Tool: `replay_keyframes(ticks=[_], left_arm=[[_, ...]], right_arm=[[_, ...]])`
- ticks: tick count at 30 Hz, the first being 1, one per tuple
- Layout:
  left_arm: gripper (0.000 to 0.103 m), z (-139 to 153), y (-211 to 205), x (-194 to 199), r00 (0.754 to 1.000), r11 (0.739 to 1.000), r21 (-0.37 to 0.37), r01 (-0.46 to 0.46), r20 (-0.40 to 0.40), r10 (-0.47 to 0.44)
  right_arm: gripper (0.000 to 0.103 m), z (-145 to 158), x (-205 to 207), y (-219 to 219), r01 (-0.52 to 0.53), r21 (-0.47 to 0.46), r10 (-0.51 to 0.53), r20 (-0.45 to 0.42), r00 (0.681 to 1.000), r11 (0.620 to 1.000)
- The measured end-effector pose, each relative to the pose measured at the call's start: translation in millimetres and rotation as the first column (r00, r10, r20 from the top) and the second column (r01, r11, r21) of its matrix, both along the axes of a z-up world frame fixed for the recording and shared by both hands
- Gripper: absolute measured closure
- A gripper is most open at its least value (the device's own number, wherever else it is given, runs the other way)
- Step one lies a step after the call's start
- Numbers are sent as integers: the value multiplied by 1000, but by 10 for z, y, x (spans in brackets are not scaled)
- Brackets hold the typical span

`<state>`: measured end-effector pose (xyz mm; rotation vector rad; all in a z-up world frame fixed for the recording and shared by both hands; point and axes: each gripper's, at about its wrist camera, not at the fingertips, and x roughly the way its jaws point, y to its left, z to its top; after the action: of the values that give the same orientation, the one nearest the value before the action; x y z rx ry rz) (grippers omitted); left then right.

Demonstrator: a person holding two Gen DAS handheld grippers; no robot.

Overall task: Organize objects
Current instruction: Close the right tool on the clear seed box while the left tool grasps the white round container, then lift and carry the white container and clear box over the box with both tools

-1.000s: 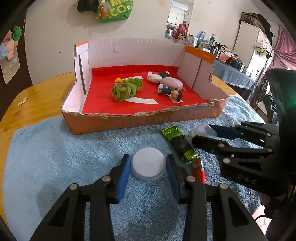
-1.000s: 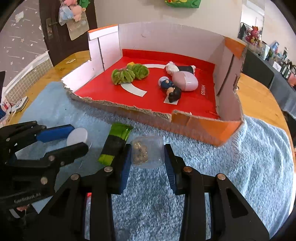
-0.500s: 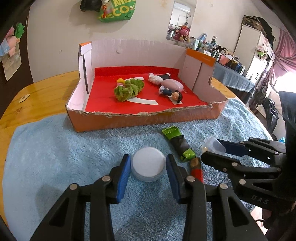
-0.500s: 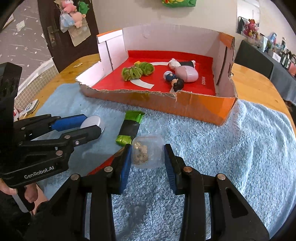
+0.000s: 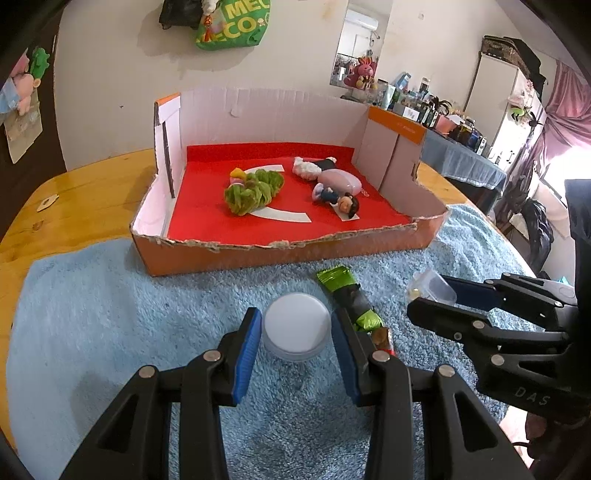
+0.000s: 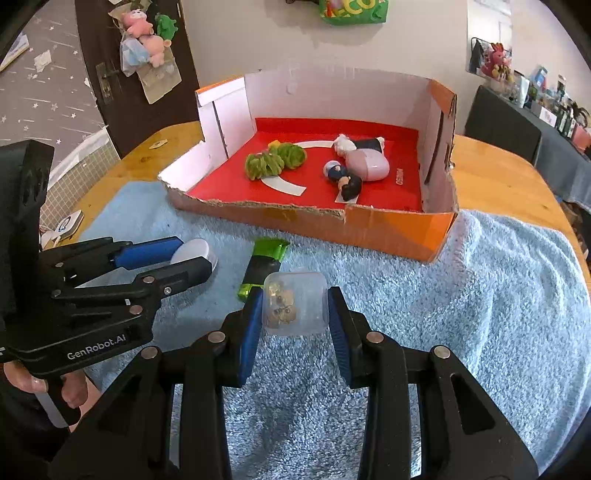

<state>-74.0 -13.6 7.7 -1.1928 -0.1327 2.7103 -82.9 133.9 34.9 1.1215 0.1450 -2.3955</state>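
Cream wall [image 5: 110, 74] with hanging green bag [image 5: 232, 26]. Dark door [image 6: 122, 81] at left, plush toys [image 6: 144, 37] on it. Wooden table [image 6: 498, 177]. Cluttered side counter [image 5: 461, 162], white cabinet [image 5: 491, 92], pink curtain [image 5: 569, 110], bright window light.

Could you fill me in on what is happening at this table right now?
A person is tidying small items into a cardboard box on a blue towel. The left tool grips a white round container; the right tool grips a clear plastic box of small trinkets. A green wrapped snack lies on the towel. A green scrunchie, a doll and a pink case are already in the box.
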Motion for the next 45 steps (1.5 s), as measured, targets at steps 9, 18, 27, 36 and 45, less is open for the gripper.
replay_keyframes(ticks=[9,18,27,36,45], left_arm=[[62,157,8,-10,999,1000,2,7,-34,-6],[62,267,9,-119,999,1000,9,5,-50,-5],[62,385,-1,-271,998,1000,9,8,-66,-8],[62,415,-4,-400,998,1000,8,5,-60,-4],[62,429,-52,-625,999,1000,10,0,-47,0]], right_arm=[[70,119,-7,-7,-13,-12,13,-19,1000,1000],[70,258,-53,-17,-22,-22,21,-40,999,1000],[70,374,-165,-38,-26,-31,24,-54,998,999],[70,439,-317,-61,-23,-34,21,-56,998,999],[70,473,-524,-65,-14,-31,12,-58,998,999]])
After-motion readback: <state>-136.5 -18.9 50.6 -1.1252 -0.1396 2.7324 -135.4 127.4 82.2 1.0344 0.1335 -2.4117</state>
